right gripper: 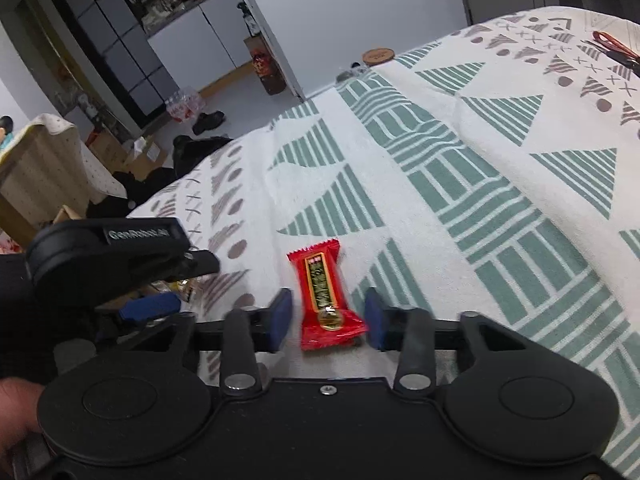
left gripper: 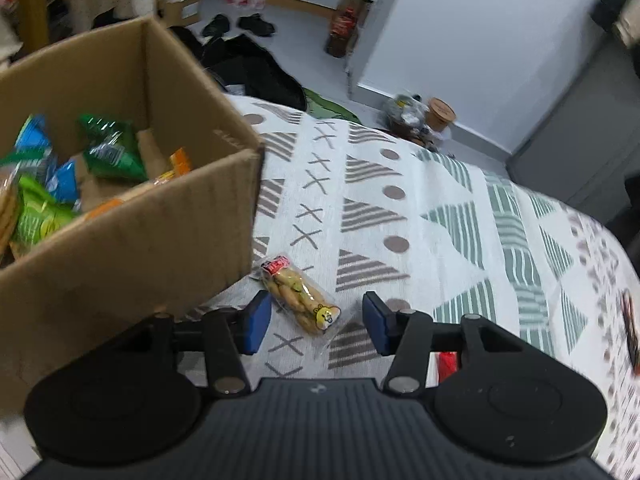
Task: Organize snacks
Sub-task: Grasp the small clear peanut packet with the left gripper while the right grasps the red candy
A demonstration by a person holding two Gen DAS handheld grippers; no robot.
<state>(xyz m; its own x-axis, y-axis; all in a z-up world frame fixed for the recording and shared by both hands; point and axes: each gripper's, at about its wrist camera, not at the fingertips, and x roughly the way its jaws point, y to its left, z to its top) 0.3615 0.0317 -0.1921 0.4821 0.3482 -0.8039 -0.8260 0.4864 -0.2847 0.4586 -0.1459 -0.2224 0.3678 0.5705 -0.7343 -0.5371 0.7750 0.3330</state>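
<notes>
A: Where's the clear pack [left gripper: 301, 295] against the left gripper [left gripper: 316, 322]?

B: It lies flat on the bedspread [left gripper: 440, 208], between the blue pads [left gripper: 256, 320], slanting from far left to near right. The jaws stand apart on either side of it, gripping nothing. Its near end reaches between the fingertips; its far end sits just beside the near right corner of the box [left gripper: 168, 216].

A: And the box?

B: To the left, with green, blue and orange packets [left gripper: 108, 152] inside.

A: The right gripper [right gripper: 326, 320]?

B: Also spread wide, nothing grasped. The red bar [right gripper: 324, 292] lies lengthwise between its pads, apart from both, with its far end pointing away
</notes>
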